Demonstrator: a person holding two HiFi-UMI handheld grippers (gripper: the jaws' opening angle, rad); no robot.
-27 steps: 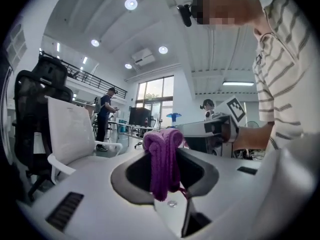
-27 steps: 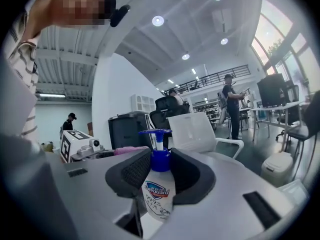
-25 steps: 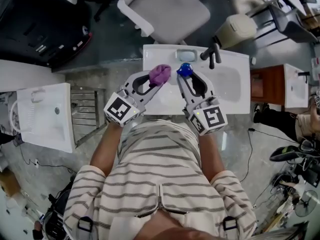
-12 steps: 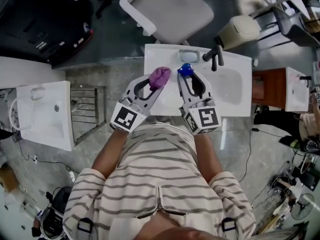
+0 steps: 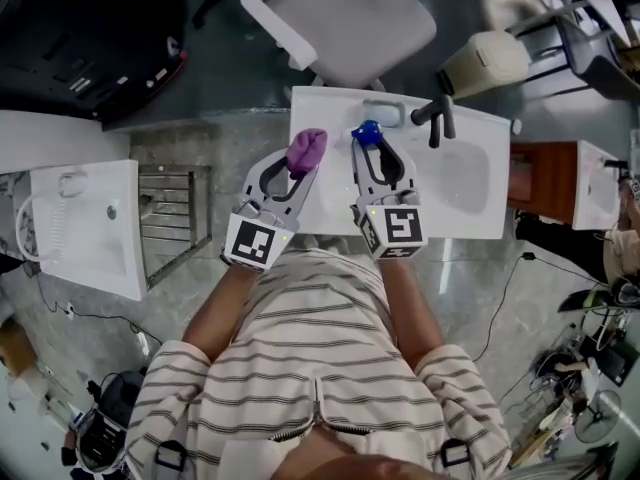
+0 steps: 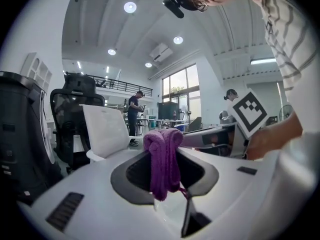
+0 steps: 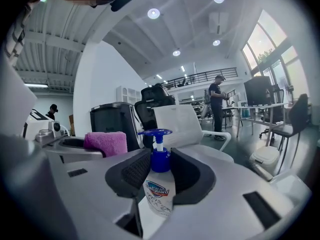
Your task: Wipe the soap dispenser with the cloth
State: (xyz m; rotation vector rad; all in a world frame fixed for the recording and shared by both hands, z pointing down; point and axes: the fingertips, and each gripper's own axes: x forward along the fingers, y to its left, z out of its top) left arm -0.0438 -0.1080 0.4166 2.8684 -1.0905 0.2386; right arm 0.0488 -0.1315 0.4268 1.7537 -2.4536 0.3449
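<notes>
Two hand-held grippers are level over a white ceramic washbasin [image 5: 470, 203]. On the left gripper [image 6: 165, 156], both fingers are closed on a folded purple knitted cloth [image 6: 162, 149], which stands up between the fingertips and hangs a little below them. On the right gripper [image 7: 160, 169], the dark ribbed finger pads [image 7: 134, 170] press on either side of a clear plastic soap dispenser with a blue pump top [image 7: 159, 186]. The blue collar of the soap dispenser sits level with the pads, the pump head rises above the fingertips, and the labelled body hangs beneath them. In the head view the two sets of fingertips lie side by side, near but apart, with the cloth left of the pump head and not touching it. The base of the soap dispenser is hidden under the fingers; it appears to be held clear of the washbasin. A black tap [image 5: 437, 118] stands beyond and right of the right fingertips, and a white office chair [image 5: 350, 18] stands beyond both pairs.
</notes>
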